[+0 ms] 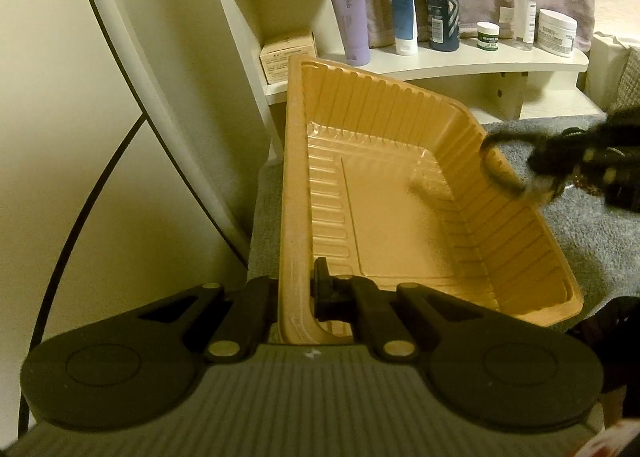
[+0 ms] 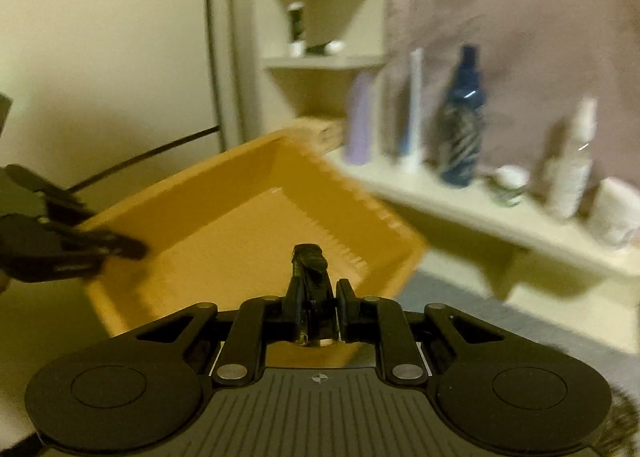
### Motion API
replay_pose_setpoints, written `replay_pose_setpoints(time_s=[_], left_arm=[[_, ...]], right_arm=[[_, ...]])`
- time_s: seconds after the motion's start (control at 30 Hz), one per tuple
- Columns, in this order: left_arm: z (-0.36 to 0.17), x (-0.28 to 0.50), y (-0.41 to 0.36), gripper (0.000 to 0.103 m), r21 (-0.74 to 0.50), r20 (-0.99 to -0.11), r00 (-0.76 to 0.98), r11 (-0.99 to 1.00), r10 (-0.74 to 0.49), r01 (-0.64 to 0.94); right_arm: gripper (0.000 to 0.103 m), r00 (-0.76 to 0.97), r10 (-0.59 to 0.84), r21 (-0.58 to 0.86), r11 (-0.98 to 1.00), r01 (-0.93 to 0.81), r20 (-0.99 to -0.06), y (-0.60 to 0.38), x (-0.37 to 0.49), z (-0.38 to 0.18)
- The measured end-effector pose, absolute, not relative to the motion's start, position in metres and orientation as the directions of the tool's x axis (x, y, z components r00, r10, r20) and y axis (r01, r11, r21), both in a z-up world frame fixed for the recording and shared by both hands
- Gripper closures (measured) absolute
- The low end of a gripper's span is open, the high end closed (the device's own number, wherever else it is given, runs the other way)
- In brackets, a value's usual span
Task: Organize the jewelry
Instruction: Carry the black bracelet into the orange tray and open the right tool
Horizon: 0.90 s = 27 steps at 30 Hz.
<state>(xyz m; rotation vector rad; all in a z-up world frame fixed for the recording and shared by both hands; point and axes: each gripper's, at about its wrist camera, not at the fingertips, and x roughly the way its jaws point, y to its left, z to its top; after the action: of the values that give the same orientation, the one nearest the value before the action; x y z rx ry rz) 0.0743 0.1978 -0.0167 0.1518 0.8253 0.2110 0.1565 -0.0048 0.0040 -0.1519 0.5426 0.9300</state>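
Between the right tool's (image 2: pixel 316 289) fingers sat a dark piece of jewelry (image 2: pixel 308 257), apparently a black ring or loop; blur hid its exact form. The fingers were clenched on it, and it jutted forward past the tips. Just beyond and below lay the orange tray (image 1: pixel 400 197), empty inside, its long axis running away from the left tool (image 1: pixel 294 293). In the left view the jewelry hung at the tray's right rim, not yet over the bottom. The left tool was clamped on the tray's near-left corner rim, holding it tilted above the grey-carpeted surface (image 1: pixel 592 241). Judging by this, the coming drop depended on carrying the piece leftward over that rim.
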Motion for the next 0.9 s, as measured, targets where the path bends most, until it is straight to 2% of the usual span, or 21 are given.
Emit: replay_pose_setpoints(time_s=[0.3, 0.4, 0.53, 0.73, 0.9], left_arm=[[-0.017, 0.074, 0.198, 0.101, 0.213, -0.71, 0.661, 0.969, 0.242, -0.126], [-0.017, 0.074, 0.198, 0.101, 0.215, -0.71, 0.662, 0.969, 0.242, -0.123], [-0.017, 0.074, 0.198, 0.101, 0.216, -0.71, 0.661, 0.968, 0.243, -0.124], [-0.017, 0.074, 0.198, 0.101, 0.219, -0.708, 0.662, 0.968, 0.245, -0.124], [-0.017, 0.074, 0.198, 0.101, 0.22, -0.708, 0.663, 0.968, 0.245, -0.122]], right_arm=[[0.086, 0.38, 0.723, 0.193, 0.573, -0.796, -0.577, 0.015, 0.151, -0.03], [0.085, 0.361, 0.745, 0.235, 0.562, -0.793, -0.561, 0.008, 0.149, -0.031], [0.073, 0.426, 0.726, 0.217, 0.609, -0.762, -0.54, -0.002, 0.146, -0.026], [0.067, 0.523, 0.674, 0.218, 0.698, -0.682, -0.522, -0.032, 0.142, -0.026], [0.066, 0.618, 0.577, 0.192, 0.795, -0.576, -0.534, -0.066, 0.143, -0.035]])
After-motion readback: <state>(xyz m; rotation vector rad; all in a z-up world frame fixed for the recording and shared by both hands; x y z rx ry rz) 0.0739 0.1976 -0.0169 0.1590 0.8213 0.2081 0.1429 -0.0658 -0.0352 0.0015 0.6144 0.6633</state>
